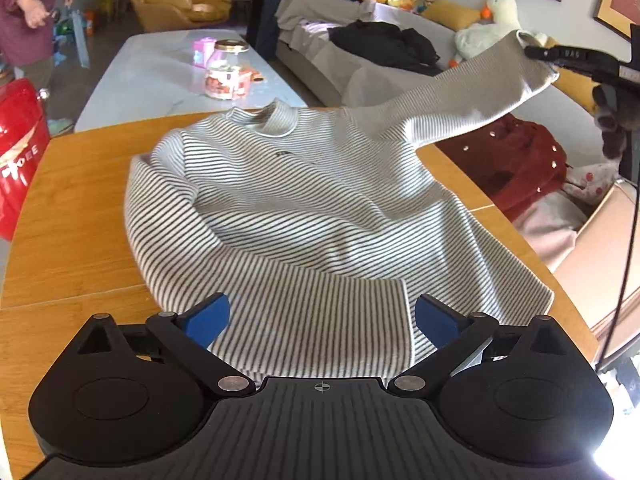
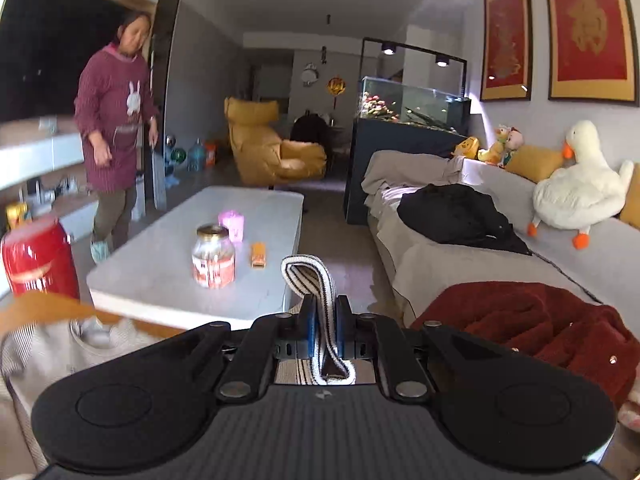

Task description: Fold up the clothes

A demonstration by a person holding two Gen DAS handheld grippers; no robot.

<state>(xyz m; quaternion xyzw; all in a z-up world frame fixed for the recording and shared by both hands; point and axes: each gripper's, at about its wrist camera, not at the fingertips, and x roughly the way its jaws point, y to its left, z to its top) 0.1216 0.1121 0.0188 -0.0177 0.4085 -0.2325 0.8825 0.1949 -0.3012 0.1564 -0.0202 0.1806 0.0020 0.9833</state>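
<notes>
Currently, the striped sweater (image 1: 304, 208) lies spread on the wooden tabletop (image 1: 76, 216). The left gripper (image 1: 322, 316) hovers over its hem, jaws wide apart, holding nothing. The right gripper (image 2: 323, 328) is clamped on the cuff (image 2: 308, 280), holding that sleeve raised off the tabletop.

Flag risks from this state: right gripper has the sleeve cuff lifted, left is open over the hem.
1. The right gripper pinches only the cuff of the grey-and-white striped sweater; it could slip out.
2. The open left gripper pins nothing, so pulling the sleeve may drag the sweater across the round wooden table.
</notes>
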